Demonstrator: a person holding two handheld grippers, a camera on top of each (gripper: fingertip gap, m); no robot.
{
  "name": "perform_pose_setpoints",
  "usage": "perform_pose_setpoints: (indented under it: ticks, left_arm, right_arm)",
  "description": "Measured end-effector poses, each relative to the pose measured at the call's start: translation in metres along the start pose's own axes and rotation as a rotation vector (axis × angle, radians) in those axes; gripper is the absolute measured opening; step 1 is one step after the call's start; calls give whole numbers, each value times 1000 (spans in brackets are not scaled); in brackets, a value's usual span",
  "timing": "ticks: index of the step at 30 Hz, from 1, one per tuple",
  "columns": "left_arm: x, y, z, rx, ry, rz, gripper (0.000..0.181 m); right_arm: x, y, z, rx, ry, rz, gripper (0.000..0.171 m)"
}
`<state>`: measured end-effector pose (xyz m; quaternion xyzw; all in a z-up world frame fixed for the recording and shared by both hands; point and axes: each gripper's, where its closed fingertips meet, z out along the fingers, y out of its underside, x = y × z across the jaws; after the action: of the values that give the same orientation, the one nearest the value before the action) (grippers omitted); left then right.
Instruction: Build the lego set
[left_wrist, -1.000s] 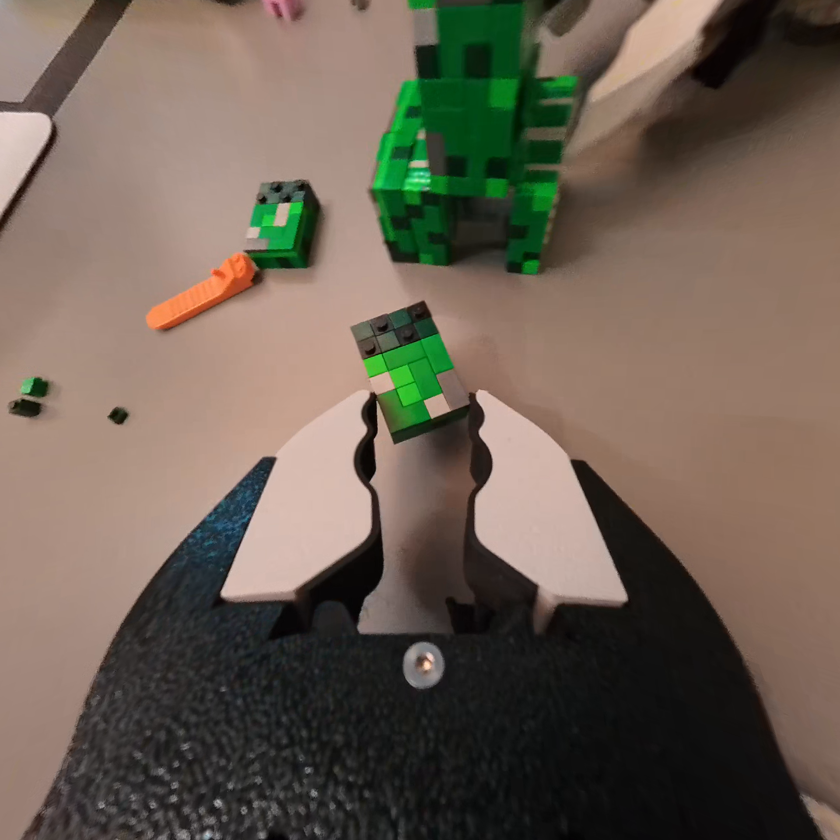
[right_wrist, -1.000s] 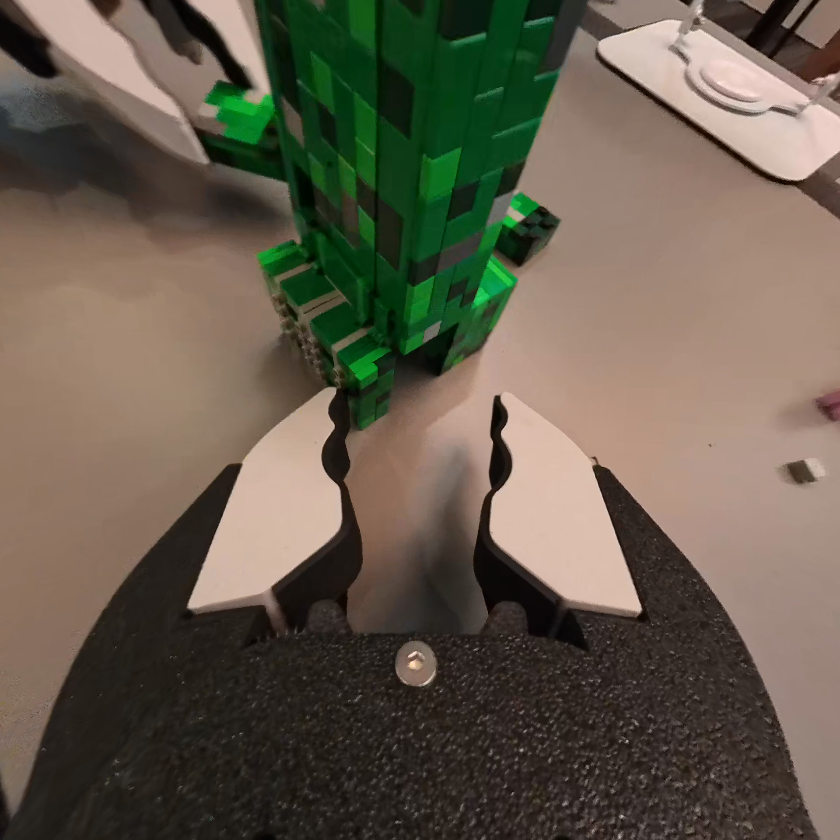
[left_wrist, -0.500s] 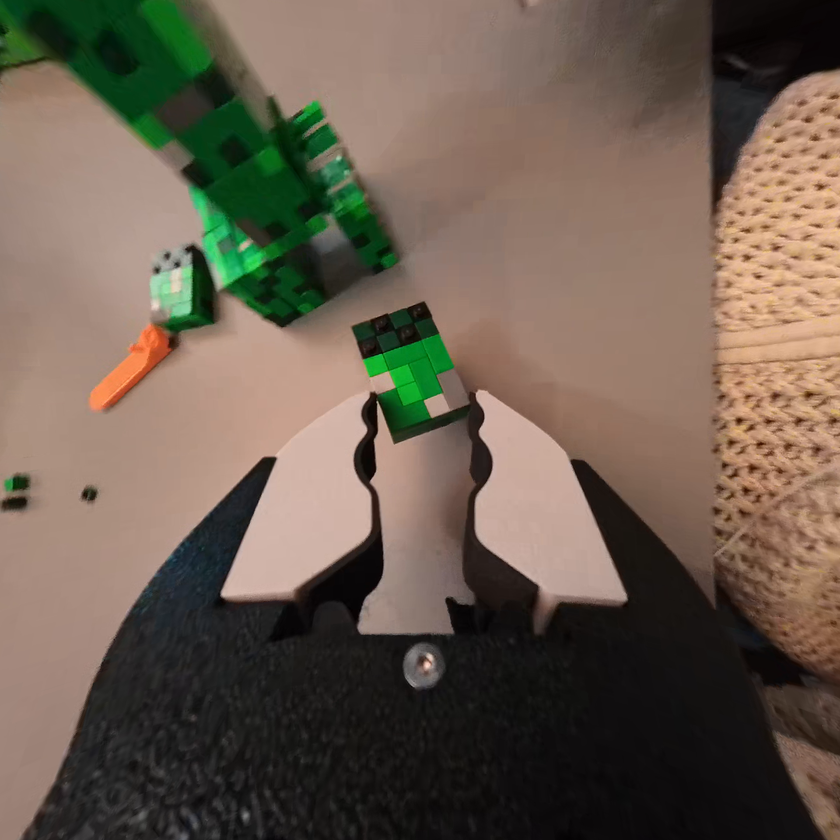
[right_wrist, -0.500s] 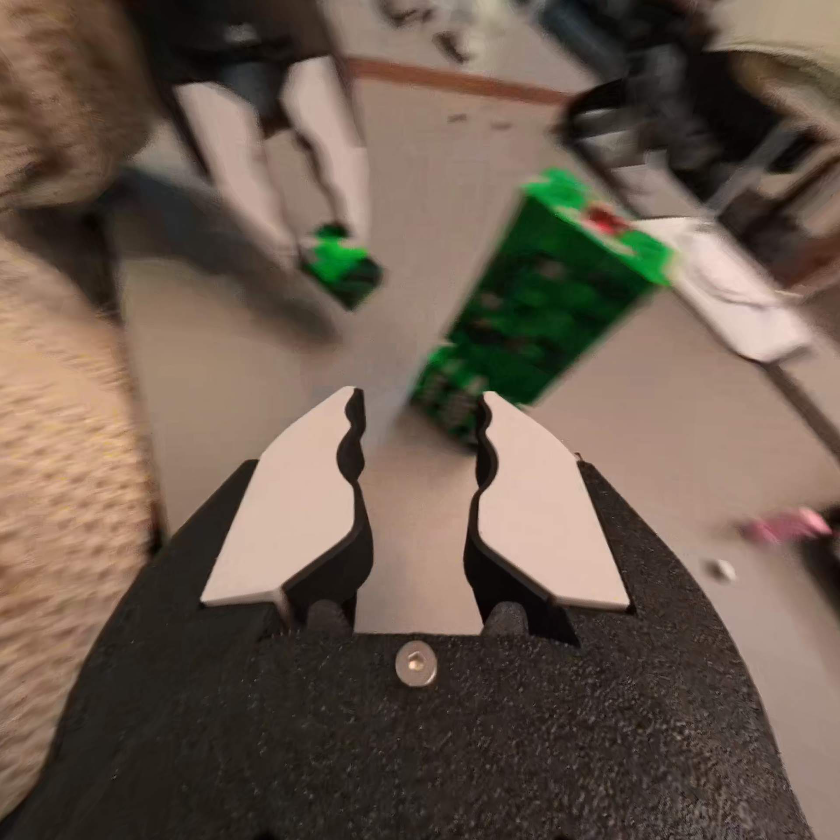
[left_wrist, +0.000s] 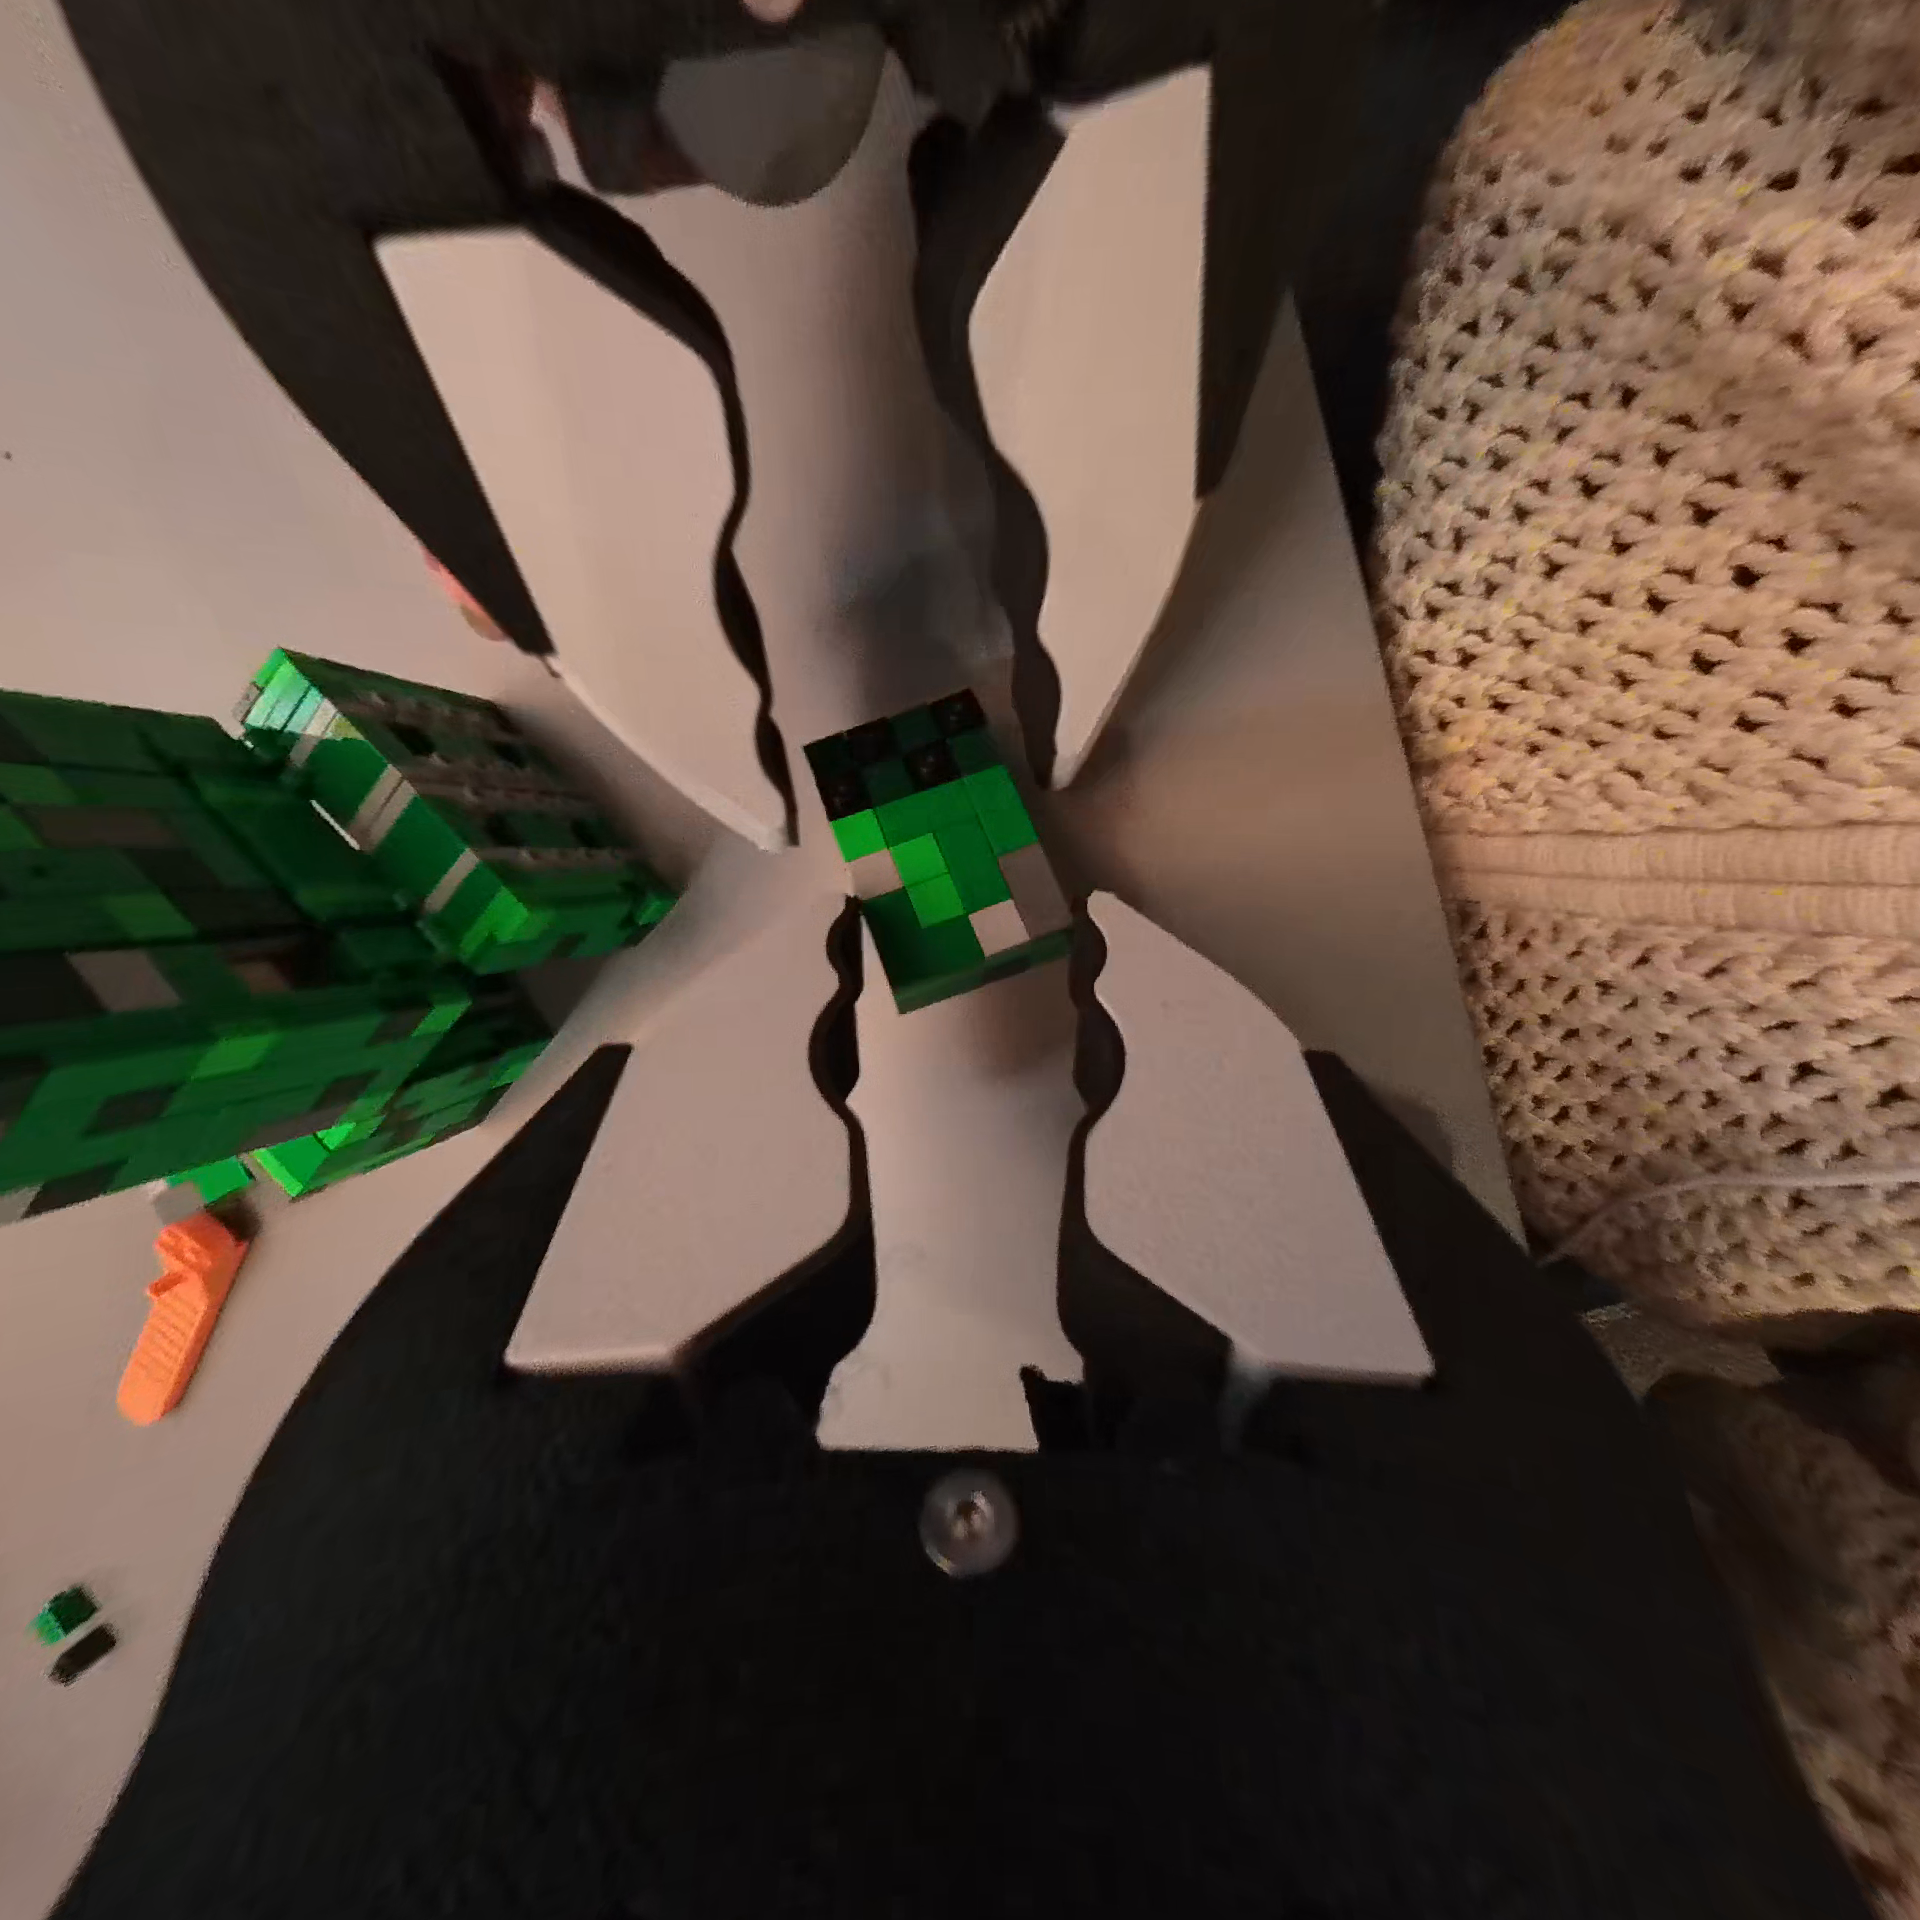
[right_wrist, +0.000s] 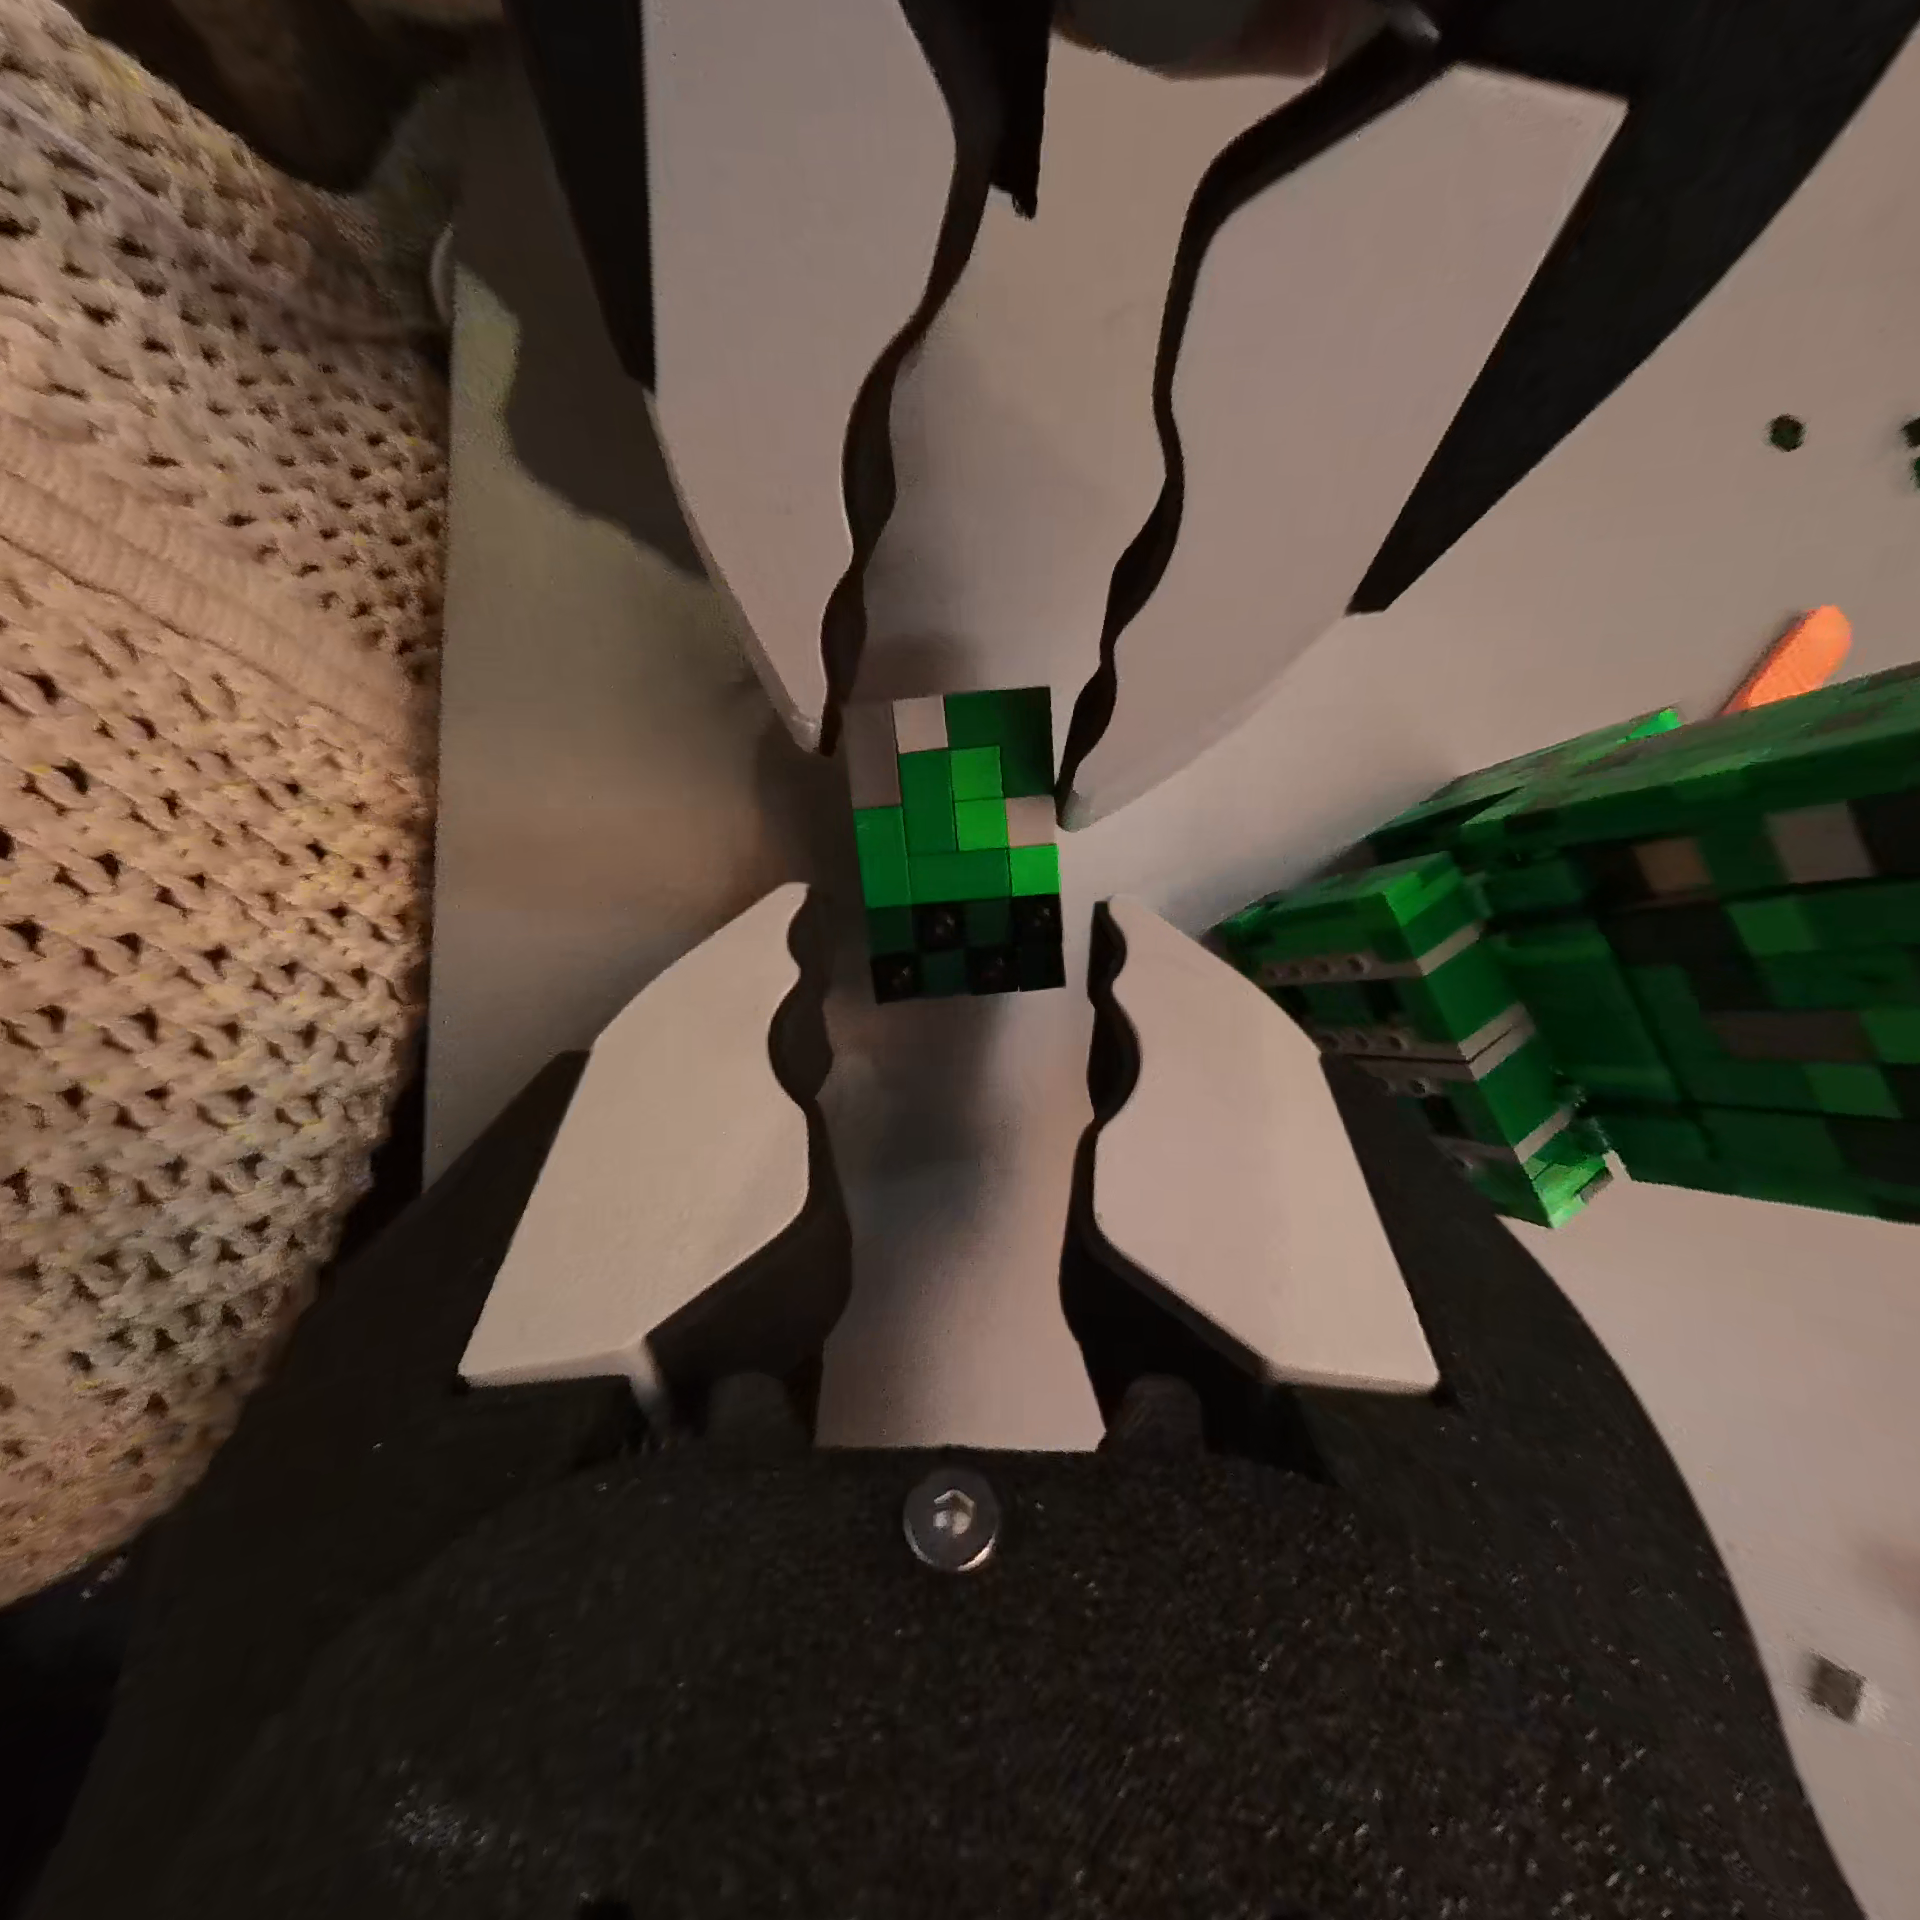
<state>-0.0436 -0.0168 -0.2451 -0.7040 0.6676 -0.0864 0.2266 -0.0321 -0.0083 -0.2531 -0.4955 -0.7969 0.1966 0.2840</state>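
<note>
My left gripper (left_wrist: 964, 914) is shut on a small green brick block (left_wrist: 940, 883) with dark studs at its far end, held above the table near its edge. My right gripper (right_wrist: 954, 909) is open and faces the left one. Its fingertips (right_wrist: 800, 914) stand on either side of the block's studded end (right_wrist: 966, 951) with small gaps. In the left wrist view the right gripper (left_wrist: 914, 805) comes in from the top. In the right wrist view the left gripper (right_wrist: 945, 764) comes in from the top. The tall green brick figure (left_wrist: 260, 935) stands to one side, also in the right wrist view (right_wrist: 1610, 987).
An orange brick separator (left_wrist: 177, 1320) lies by the figure, and also shows in the right wrist view (right_wrist: 1787, 665). Small loose pieces (left_wrist: 68, 1621) lie on the beige table (left_wrist: 156, 416). A person's knitted beige sleeve (left_wrist: 1662, 727) is beyond the table's edge, close to both grippers. My left and right fingertips are right by each other. About 20 centimetres separates my right fingertips from the orange brick separator (left_wrist: 177, 1320). My right wrist view (right_wrist: 1785, 687) looks at it from another angle.
Both grippers have swung away from the figure toward the table's edge and now face each other. The right gripper's fingers have come around the studded end of the block the left one holds.
</note>
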Motion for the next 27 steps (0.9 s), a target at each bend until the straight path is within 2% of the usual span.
perform_pose_setpoints:
  ticks: [4,9,10,12,14,16,19,21,24,27]
  left_arm:
    - [0,-3,-2,3,24,16,38]
    - [-6,-7,-5,29,8,0,37]
    - [-12,-10,-7,63,-30,-30,42]
    - [-19,-13,-16,145,-83,-109,64]
    - [-27,-20,-27,307,-121,-221,69]
    - [-40,-28,-41,515,-161,-363,56]
    - [-53,-24,-53,696,-126,-648,54]
    - [-50,-24,-51,725,-69,-728,59]
    - [-45,-27,-43,681,-47,-758,56]
    - [-44,-32,-38,663,-27,-769,37]
  right_arm:
    - [1,4,3,-32,4,-30,49]
    - [5,4,4,-27,25,-17,40]
    - [8,5,3,-18,44,0,39]
    - [14,3,-3,56,81,59,37]
    - [24,0,-12,145,162,99,37]
    - [32,-5,-22,216,262,85,37]
    - [38,-11,-34,270,394,13,37]
    - [38,-15,-38,292,443,-25,37]
    - [39,-17,-41,312,478,-52,37]
    - [40,-17,-39,310,482,-63,37]
